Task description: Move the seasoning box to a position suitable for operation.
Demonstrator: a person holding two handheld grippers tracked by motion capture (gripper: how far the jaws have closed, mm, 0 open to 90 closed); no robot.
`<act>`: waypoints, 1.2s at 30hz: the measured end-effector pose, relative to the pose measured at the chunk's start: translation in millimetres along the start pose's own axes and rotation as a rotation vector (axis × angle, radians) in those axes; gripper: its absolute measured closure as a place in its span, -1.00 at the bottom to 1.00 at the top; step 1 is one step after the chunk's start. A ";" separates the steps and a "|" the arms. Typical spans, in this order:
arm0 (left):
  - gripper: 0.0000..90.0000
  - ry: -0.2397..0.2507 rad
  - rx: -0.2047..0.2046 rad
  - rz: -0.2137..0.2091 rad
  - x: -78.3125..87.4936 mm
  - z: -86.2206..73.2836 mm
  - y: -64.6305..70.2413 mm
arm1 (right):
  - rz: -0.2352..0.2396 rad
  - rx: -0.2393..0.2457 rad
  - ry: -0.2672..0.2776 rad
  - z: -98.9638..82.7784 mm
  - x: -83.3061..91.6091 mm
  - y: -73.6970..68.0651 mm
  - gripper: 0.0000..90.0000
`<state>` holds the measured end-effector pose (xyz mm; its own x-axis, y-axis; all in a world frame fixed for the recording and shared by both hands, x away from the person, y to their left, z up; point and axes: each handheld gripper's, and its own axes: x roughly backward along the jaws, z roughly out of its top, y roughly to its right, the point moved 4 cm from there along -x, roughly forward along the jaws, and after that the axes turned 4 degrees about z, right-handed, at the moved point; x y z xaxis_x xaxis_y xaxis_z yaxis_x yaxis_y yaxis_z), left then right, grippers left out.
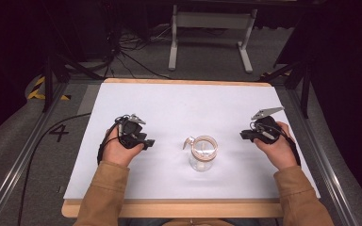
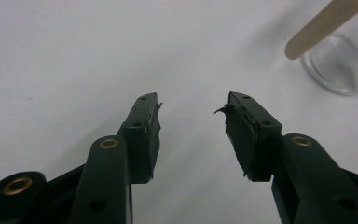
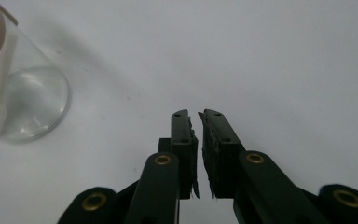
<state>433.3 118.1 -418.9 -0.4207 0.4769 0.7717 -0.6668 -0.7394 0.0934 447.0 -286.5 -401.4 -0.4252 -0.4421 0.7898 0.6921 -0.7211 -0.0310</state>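
A clear glass jar [image 1: 202,154] with a tan rim stands upright in the middle of the white sheet [image 1: 179,103], between my two hands. A pale wooden piece [image 2: 324,25] sticks out at its top. My left gripper [image 1: 147,142] rests to the jar's left, pointing toward it. Its jaws are open with nothing between them [image 2: 193,100], and the jar [image 2: 342,63] lies off to the upper right. My right gripper [image 1: 243,135] sits to the jar's right. Its jaws are drawn together to a thin slit, empty [image 3: 195,114], with the jar [image 3: 25,100] at far left.
The white sheet covers a wooden tabletop [image 1: 169,208] framed by metal rails [image 1: 23,155]. A white stand [image 1: 212,28] and cables [image 1: 132,47] lie on the floor beyond the far edge. Bare sheet stretches behind and in front of the jar.
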 end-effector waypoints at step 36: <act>1.00 -0.048 -0.206 -0.161 -47.1 28.1 66.8 | 0.241 0.109 0.008 -15.7 -17.9 -44.7 1.00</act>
<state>425.9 33.0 -431.4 -0.2728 0.5537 0.7868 -0.8362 -0.5409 0.0908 414.5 -254.7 -423.7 -0.2451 -0.5984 0.7628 0.8325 -0.5331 -0.1507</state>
